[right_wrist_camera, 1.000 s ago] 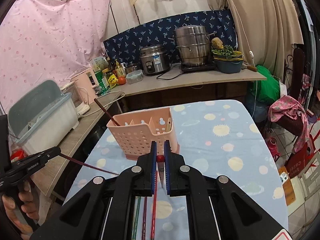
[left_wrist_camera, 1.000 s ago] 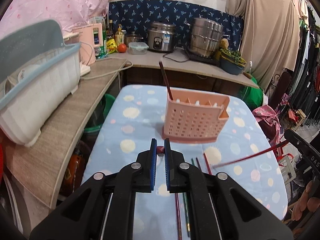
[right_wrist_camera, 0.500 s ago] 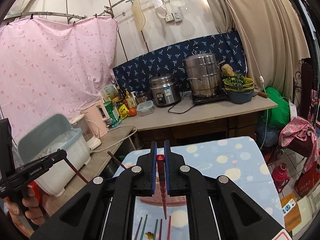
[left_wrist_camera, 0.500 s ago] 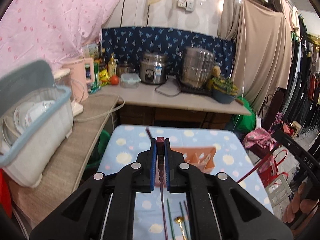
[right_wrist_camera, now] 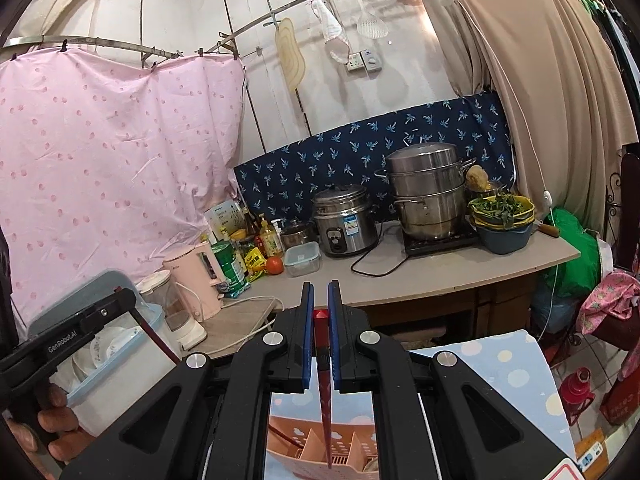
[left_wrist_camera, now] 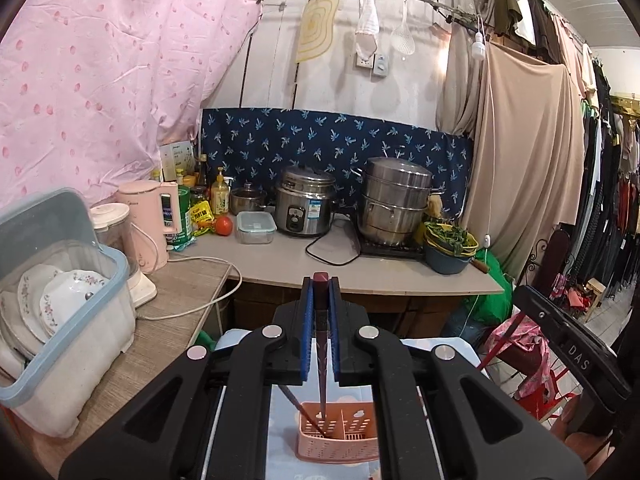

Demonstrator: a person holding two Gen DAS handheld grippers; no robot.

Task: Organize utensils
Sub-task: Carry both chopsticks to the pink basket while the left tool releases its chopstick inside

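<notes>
Two chopsticks are up, one per gripper. Left view: fingers (left_wrist_camera: 307, 328) pinch a dark red chopstick (left_wrist_camera: 321, 360) upright, tip over the pink caddy (left_wrist_camera: 338, 438) below. Right view: fingers (right_wrist_camera: 307, 340) clamp a red chopstick (right_wrist_camera: 324, 392), aimed into the caddy beneath

Both chopsticks (left_wrist_camera: 321, 344) now above basket (left_wrist_camera: 338, 438)

A salmon-pink perforated utensil caddy (left_wrist_camera: 338, 438) stands on a pale blue tablecloth (right_wrist_camera: 504, 376) dotted with yellow and pink circles. Each black tool (left_wrist_camera: 320, 322) has blue pads (right_wrist_camera: 306, 336). The chopsticks are dark maroon (left_wrist_camera: 321, 360) and bright red (right_wrist_camera: 323, 376).
</notes>
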